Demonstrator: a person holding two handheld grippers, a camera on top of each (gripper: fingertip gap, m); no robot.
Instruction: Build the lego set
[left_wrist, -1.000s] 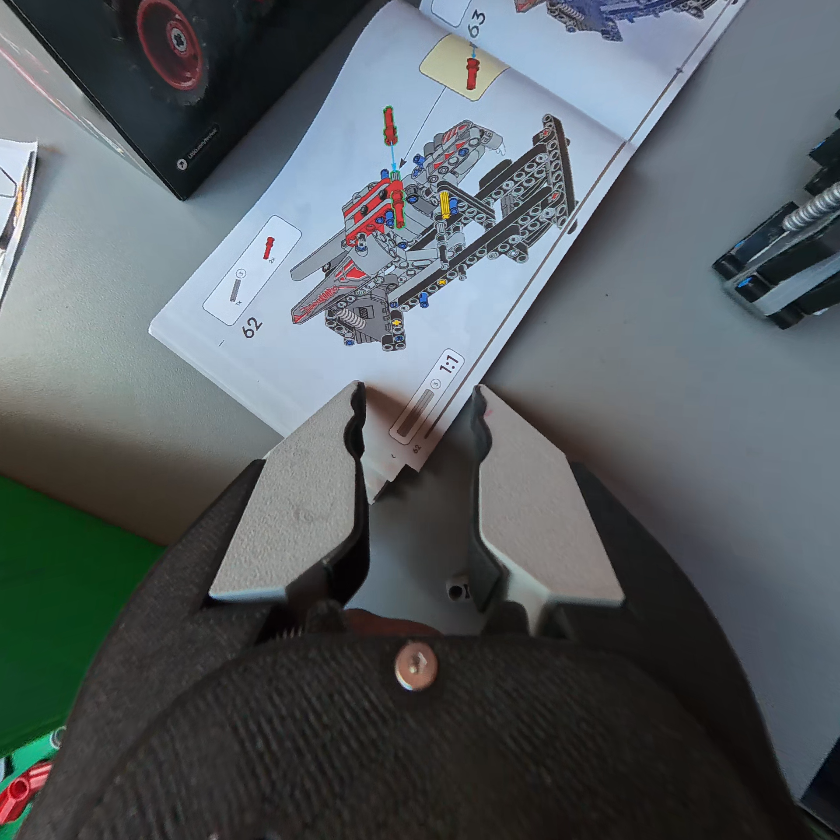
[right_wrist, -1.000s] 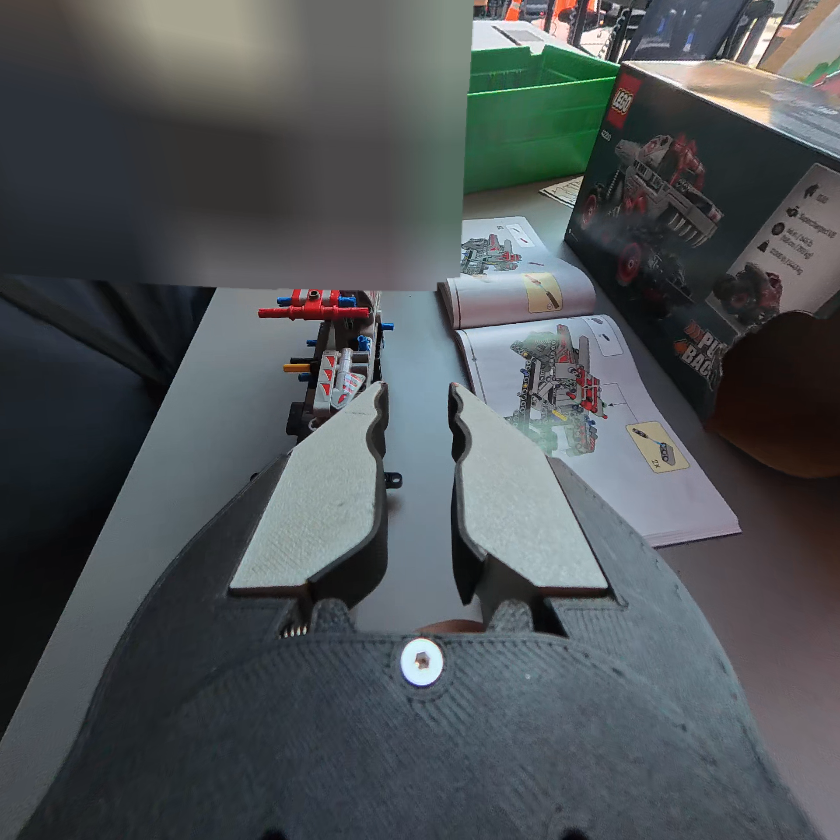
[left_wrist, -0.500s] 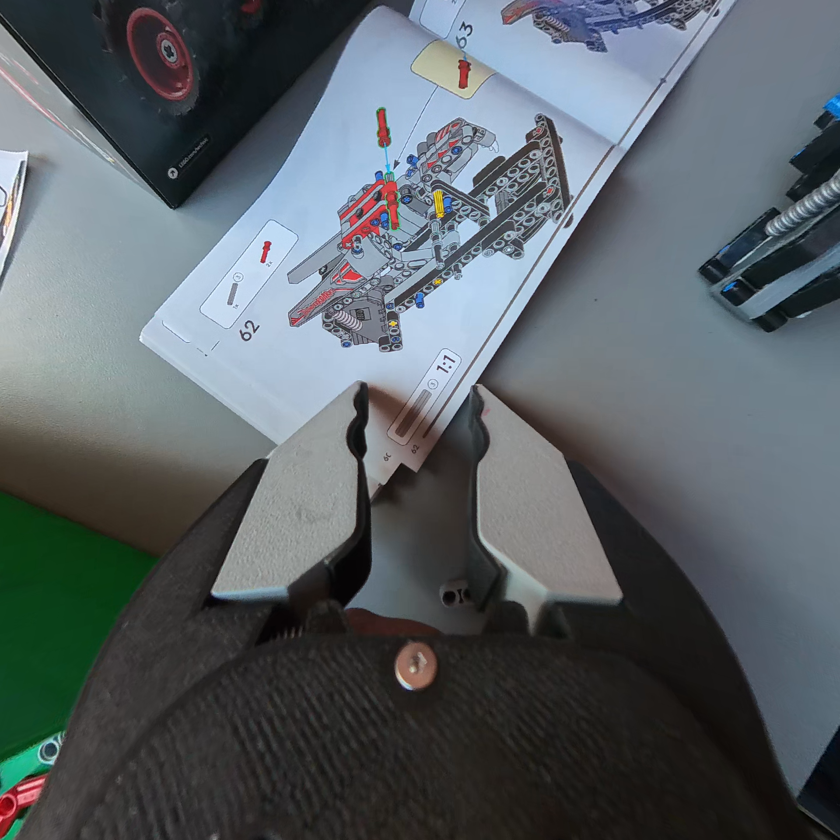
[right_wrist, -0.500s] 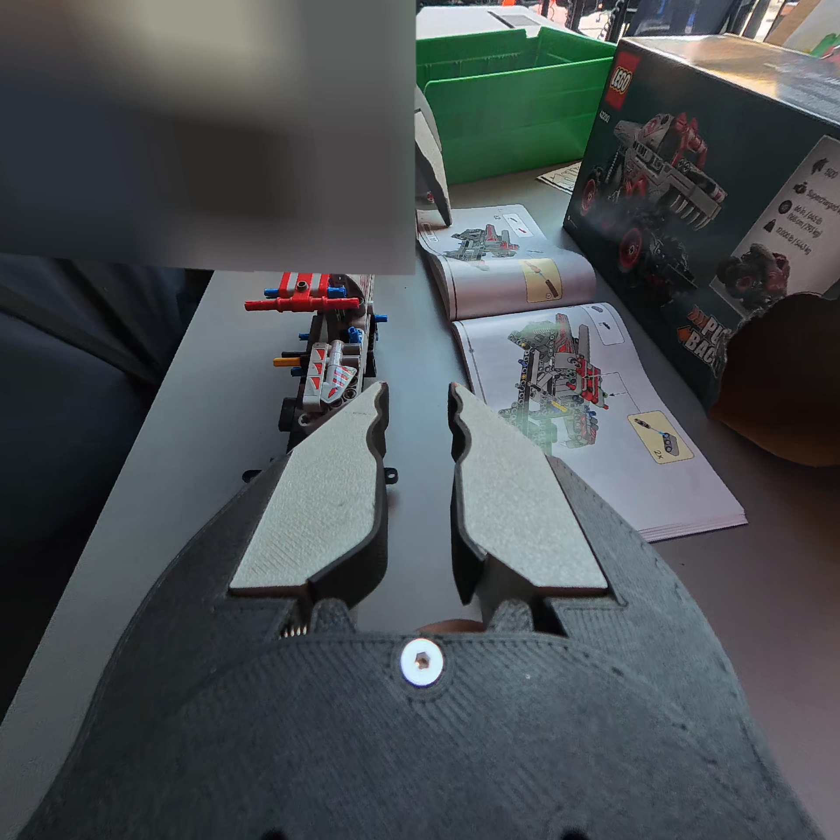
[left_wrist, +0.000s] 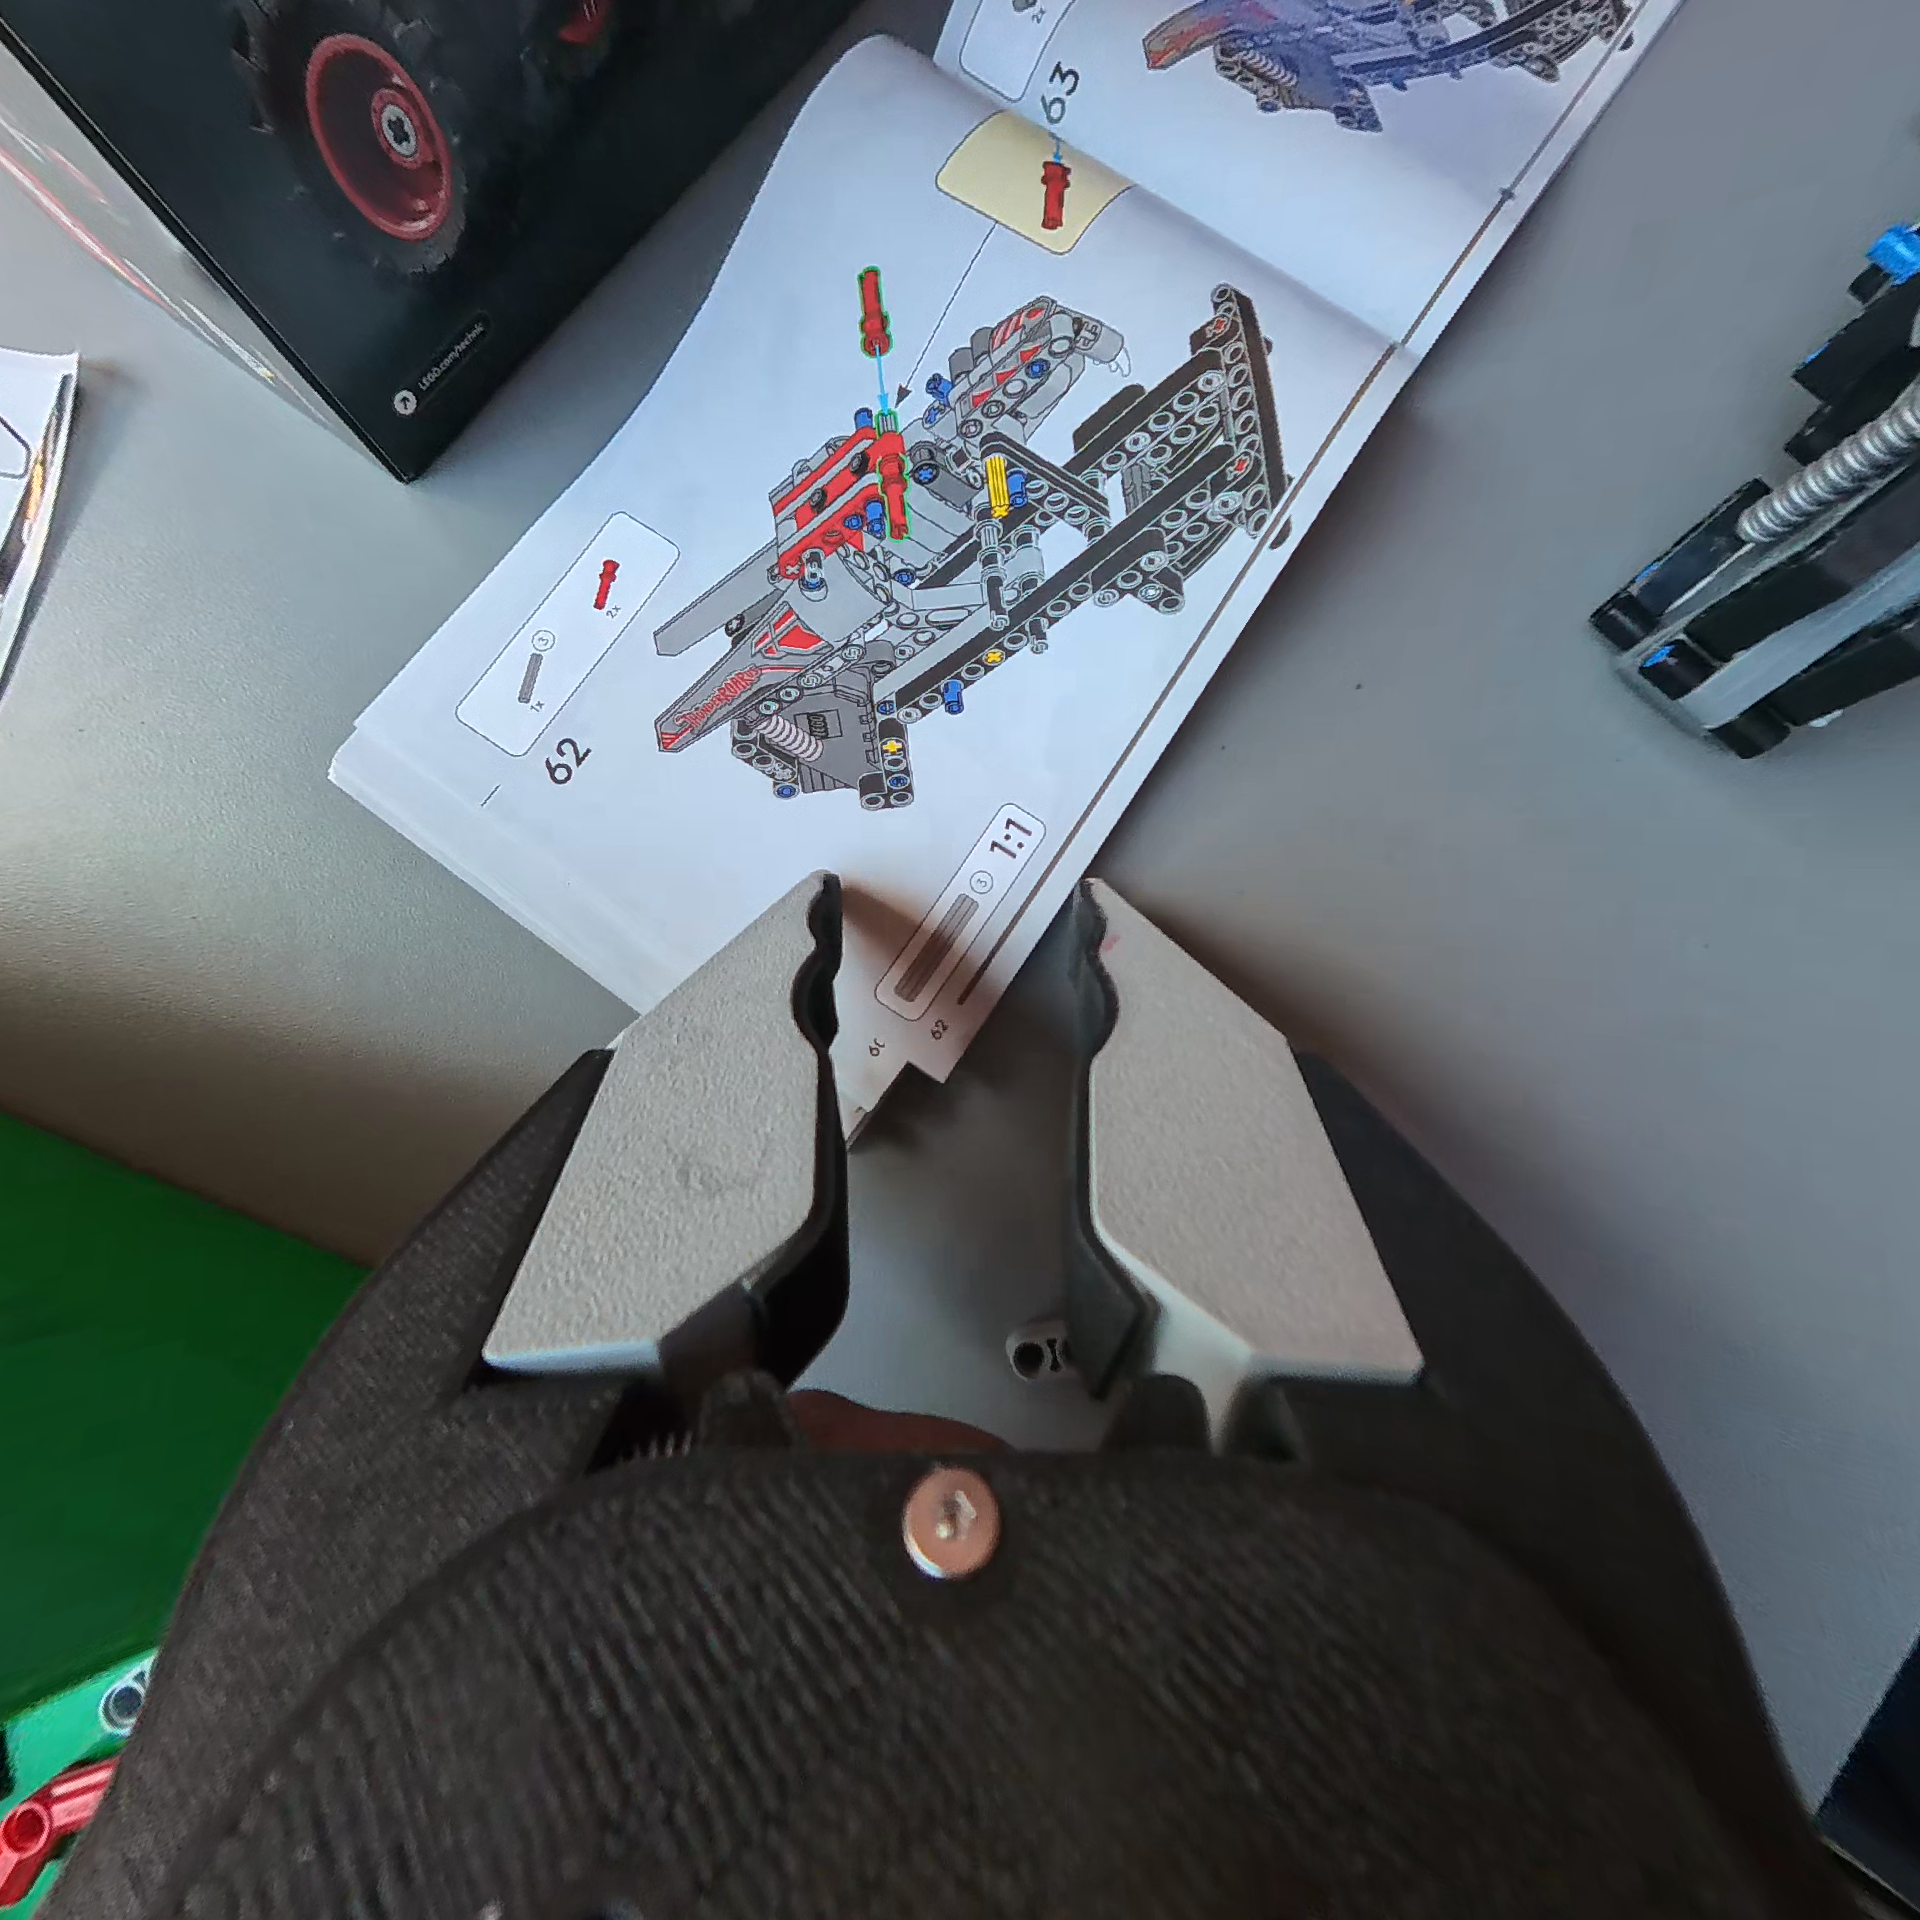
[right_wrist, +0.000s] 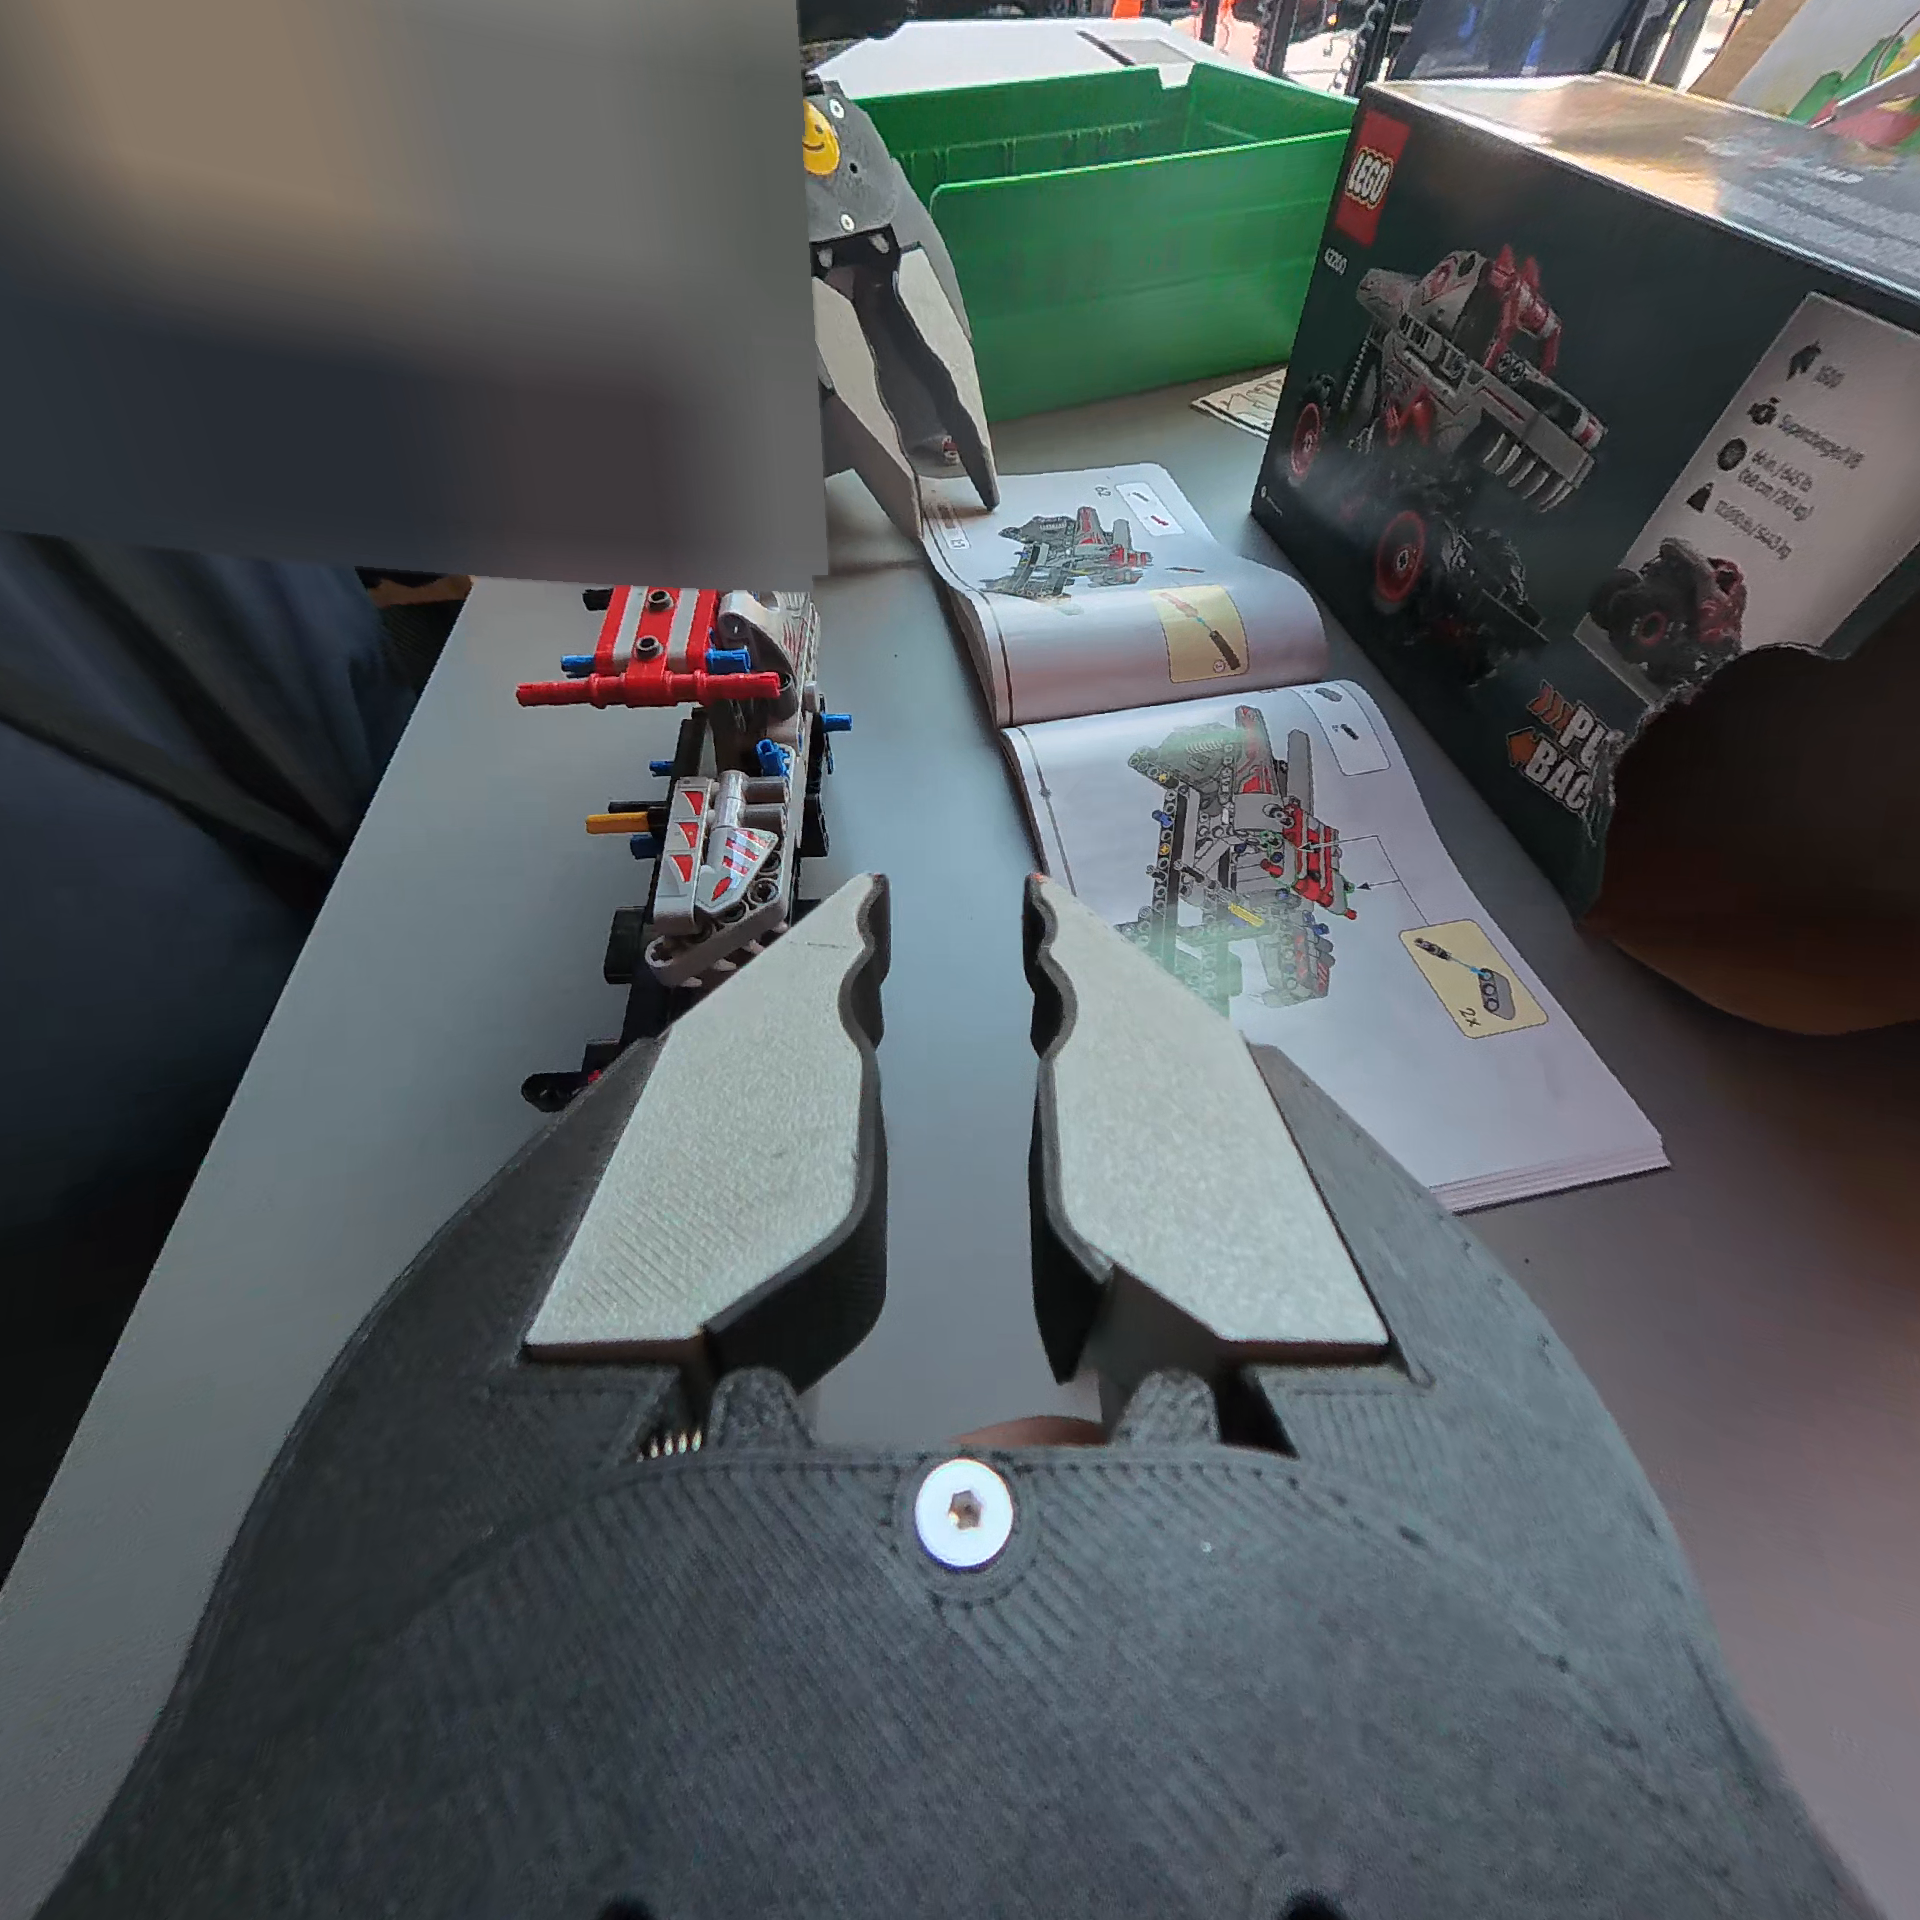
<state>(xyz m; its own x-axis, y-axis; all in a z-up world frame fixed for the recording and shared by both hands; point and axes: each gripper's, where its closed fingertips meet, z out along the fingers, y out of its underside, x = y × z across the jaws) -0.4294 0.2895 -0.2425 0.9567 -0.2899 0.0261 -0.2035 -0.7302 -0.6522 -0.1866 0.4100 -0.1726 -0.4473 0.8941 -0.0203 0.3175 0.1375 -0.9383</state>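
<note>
The partly built lego model (right_wrist: 717, 821), grey, black and red with blue pins, lies on the grey table (right_wrist: 312, 1143) left of my right gripper (right_wrist: 956, 914), which is open and empty just above the table. The open instruction booklet (right_wrist: 1299, 883) lies to its right. My left gripper (left_wrist: 956, 888) is open and empty, with its tips over the booklet's (left_wrist: 883, 520) near corner. It also shows in the right wrist view (right_wrist: 951, 499), at the booklet's far corner. A small grey lego piece (left_wrist: 1039, 1356) lies on the table between the left fingers. The model's end (left_wrist: 1766, 623) shows at the right edge.
The dark lego box (right_wrist: 1558, 468) stands right of the booklet, with a torn opening at its near end; it also shows in the left wrist view (left_wrist: 312, 208). A green bin (right_wrist: 1122, 260) stands behind, with loose pieces (left_wrist: 42, 1818) in it. A paper sheet (left_wrist: 31, 468) lies at the left edge. Across from one pair of fingers to the other is roughly 30 centimeters.
In the right wrist view my left gripper has come into sight from behind the blurred patch, down toward the booklet's far corner. The right gripper has shifted slightly. Both stay open.
</note>
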